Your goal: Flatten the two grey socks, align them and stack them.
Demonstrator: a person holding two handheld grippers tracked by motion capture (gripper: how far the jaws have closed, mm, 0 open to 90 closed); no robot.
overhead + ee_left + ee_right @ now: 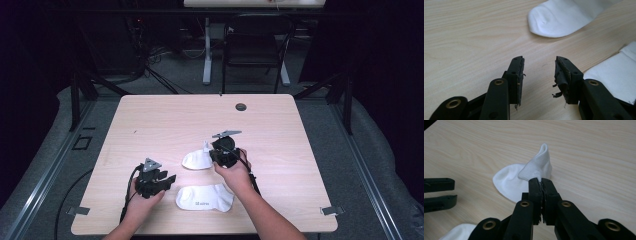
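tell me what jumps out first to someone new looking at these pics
The right gripper, near the table's middle, is shut on a white sock's edge, pulling it up into a peak. A second sock lies flat at the near edge. The left gripper waits open just left of it, holding nothing.

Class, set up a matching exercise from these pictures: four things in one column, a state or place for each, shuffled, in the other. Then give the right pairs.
1. Left hand-held gripper
2. Right hand-held gripper
3. Far white cotton sock
4. Near white cotton sock with grey print

A. lies flat near the table's front edge
B. jaws apart, nothing between them
C. one edge lifted off the light wooden table
D. jaws shut on fabric

Pairs: 1-B, 2-D, 3-C, 4-A
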